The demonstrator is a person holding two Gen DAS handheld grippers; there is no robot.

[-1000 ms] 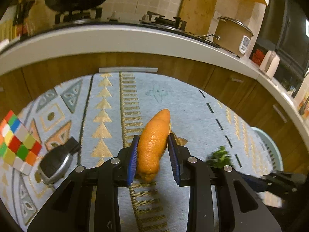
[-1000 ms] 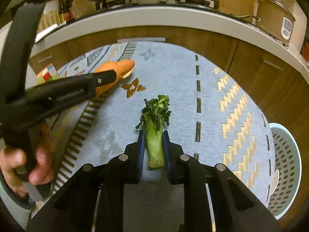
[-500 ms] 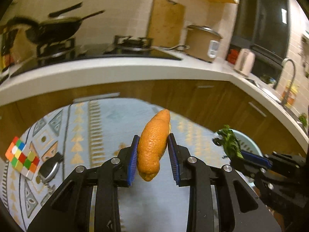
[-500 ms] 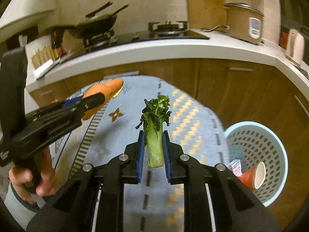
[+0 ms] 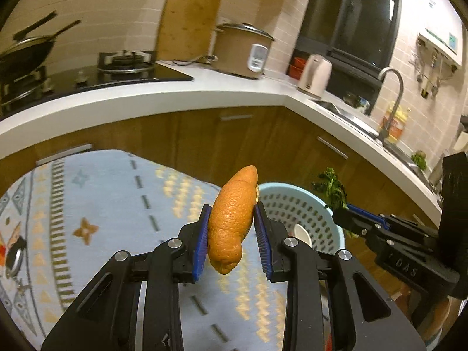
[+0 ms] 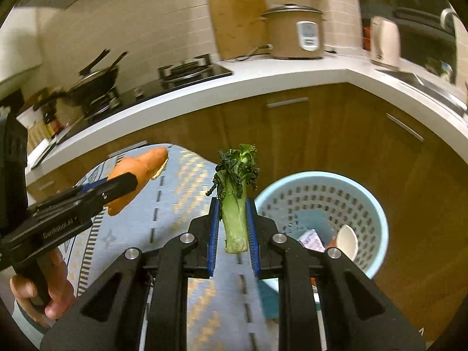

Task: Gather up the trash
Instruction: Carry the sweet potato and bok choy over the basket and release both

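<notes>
Trash is what I carry in both hands: my left gripper (image 5: pixel 231 225) pinches an orange peel (image 5: pixel 229 219) between its blue pads (image 5: pixel 201 239), the peel standing up and leaning a little to the right, clear of the floor. My right gripper (image 6: pixel 232 222) is clamped on a green vegetable stalk (image 6: pixel 234 204) by its pale stem, dark wilted leaves on top. Both pieces hang in the air above the patterned rug (image 6: pixel 181 181). Just beyond the two grippers stands the light blue perforated basket (image 6: pixel 377 204) on the floor by the wooden cabinets (image 6: pixel 336 134); inside it I can see a paper cup (image 6: pixel 346 241) and a small wrapper. In the left view the basket's rim (image 5: pixel 292 187) shows right behind the peel.

I judge the step in hand to be the carry to the basket, picking done, dropping not yet. Next I would need each gripper above the opening, inside the rim, before spreading the jaws, so neither piece lands on the rug.
</notes>
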